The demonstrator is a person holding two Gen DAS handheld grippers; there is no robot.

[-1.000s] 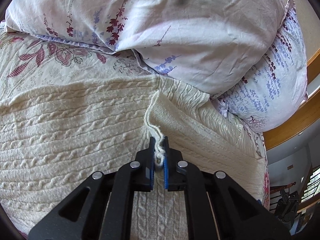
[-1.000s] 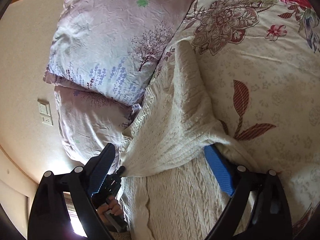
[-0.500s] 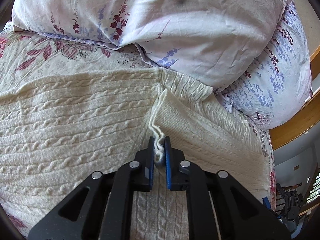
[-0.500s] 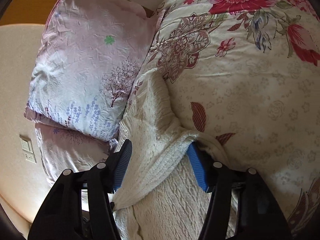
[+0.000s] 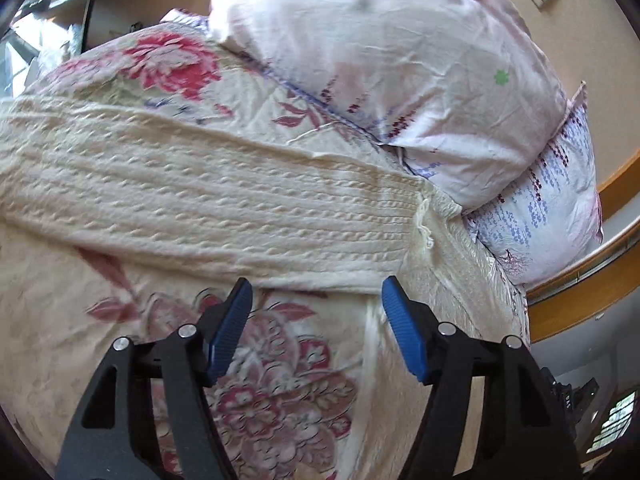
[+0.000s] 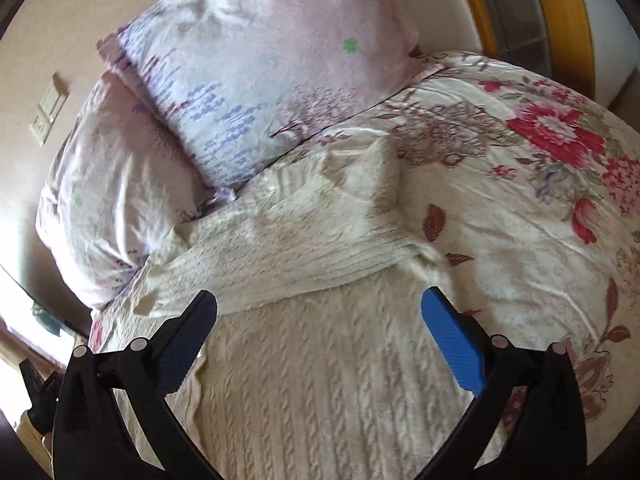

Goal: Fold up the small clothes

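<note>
- Cream cable-knit sweater (image 5: 208, 192): lies on the floral bedspread (image 5: 280, 392), just below the pillows. In the left wrist view a folded band of it runs as a long strip across the frame from the left edge to the pillow side at right, with a loose yarn end (image 5: 425, 224) hanging at the right end of that strip.
- Same sweater (image 6: 320, 380) in the right wrist view: the body extends from the gripper up toward the pillows, the cable ribs running along that line; a sleeve or folded part (image 6: 304, 248) crosses the body's top end.
- Writing: no brand, label or legible text is visible on the garment or bedding.
- Left gripper (image 5: 316, 296): blue-padded fingers (image 5: 230, 332) spread wide, holding nothing; the tips sit at the near edge of the folded band, contact unclear.
- Right gripper (image 6: 318, 316): fingers (image 6: 452, 344) spread wide over the sweater body, gripping nothing.
- Pillows (image 6: 256, 92): two stacked, pale floral print, touching the sweater's far end.
</note>
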